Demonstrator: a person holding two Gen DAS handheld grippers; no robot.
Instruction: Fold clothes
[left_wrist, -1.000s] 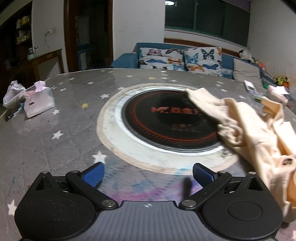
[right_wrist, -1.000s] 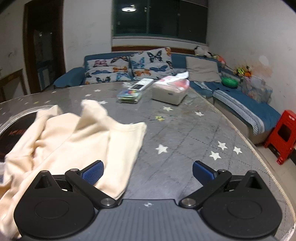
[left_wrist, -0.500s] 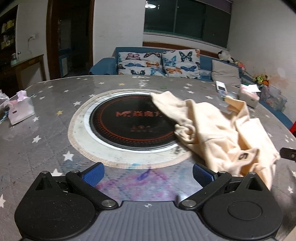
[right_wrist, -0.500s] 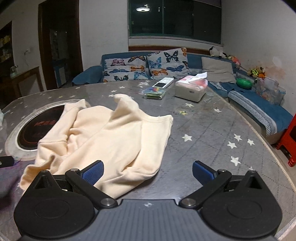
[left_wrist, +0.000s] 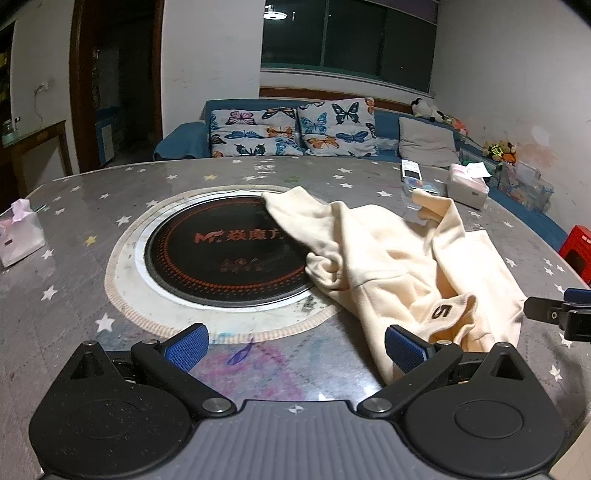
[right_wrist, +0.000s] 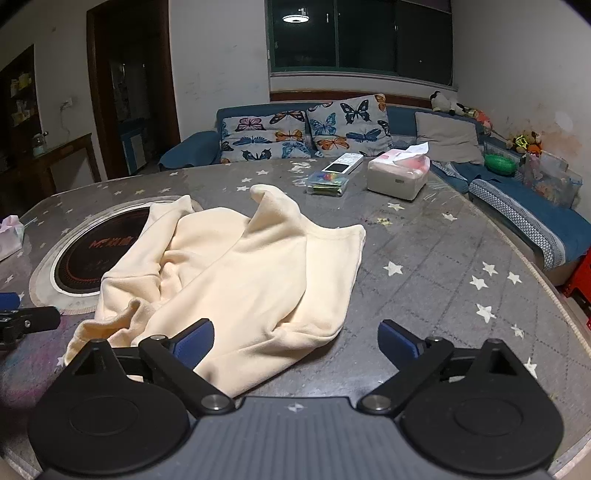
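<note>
- Both grippers have pulled back from the cream garment (right_wrist: 236, 269) — it now shows whole, crumpled, half over the hotplate (left_wrist: 225, 254).
- Left gripper (left_wrist: 295, 343) gapes empty; right gripper (right_wrist: 295, 339), just narrowing slightly, grips nothing — likely sizing up corners.
- Sleeves and hem are buried in folds.

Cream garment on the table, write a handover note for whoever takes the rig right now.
Left tool: open, empty, in front of the round hob.
Right tool: open, nothing gripped; its jaws have just been closing a little, its left pad over the garment's near edge.
Cream garment: crumpled in a heap on the starred table, one part lying over the hob's rim.
Done: no fold visible.
Left: spread it flat, then fold.
</note>
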